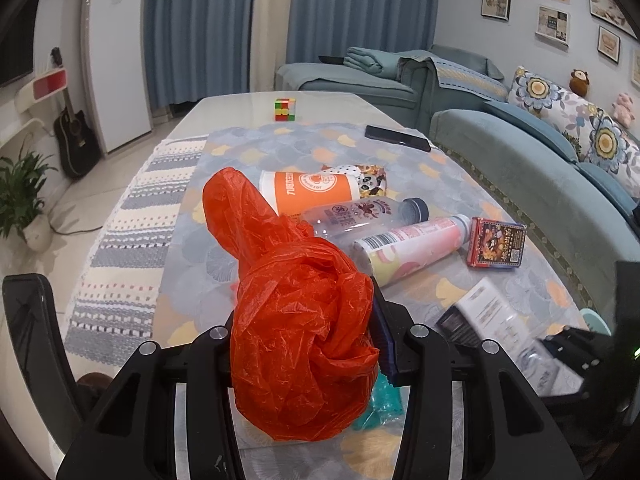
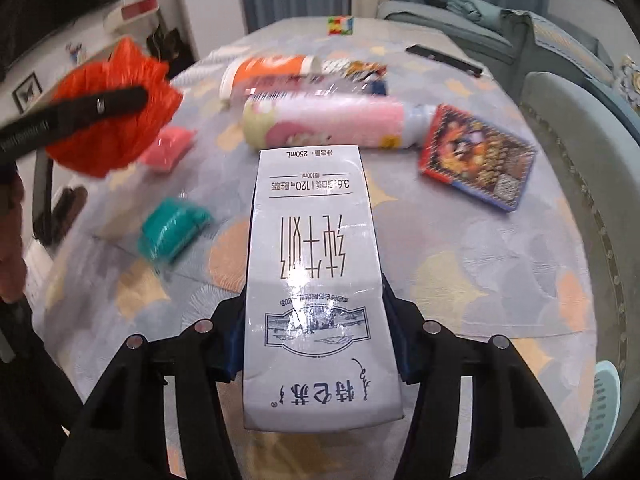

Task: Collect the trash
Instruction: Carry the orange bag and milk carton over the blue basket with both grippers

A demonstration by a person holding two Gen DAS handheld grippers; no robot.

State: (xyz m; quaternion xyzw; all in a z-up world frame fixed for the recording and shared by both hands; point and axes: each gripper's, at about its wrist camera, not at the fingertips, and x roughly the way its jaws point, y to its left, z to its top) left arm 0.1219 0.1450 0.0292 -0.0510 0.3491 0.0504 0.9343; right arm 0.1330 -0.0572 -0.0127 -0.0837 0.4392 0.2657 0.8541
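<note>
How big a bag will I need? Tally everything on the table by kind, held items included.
Plastic bottles: 2 (clear dark-capped bottle, pink-labelled bottle)
Orange-and-white paper cup: 1
White milk carton: 1
Red printed box: 1
Panda-print wrapper: 1
Small packets: 2 (pink packet, teal packet)
Orange plastic bag: 1
Multicoloured puzzle cube: 1
Black phone: 1
Total: 11

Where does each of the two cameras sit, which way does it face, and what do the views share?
Left wrist: on the left gripper, facing along the table toward curtains; its fingers clamp the orange bag.
Right wrist: on the right gripper, tilted down at the tabletop; its fingers grip the milk carton; the left gripper and a hand show at left.
Shared: bag, pink bottle, orange cup, red box, cube.
</note>
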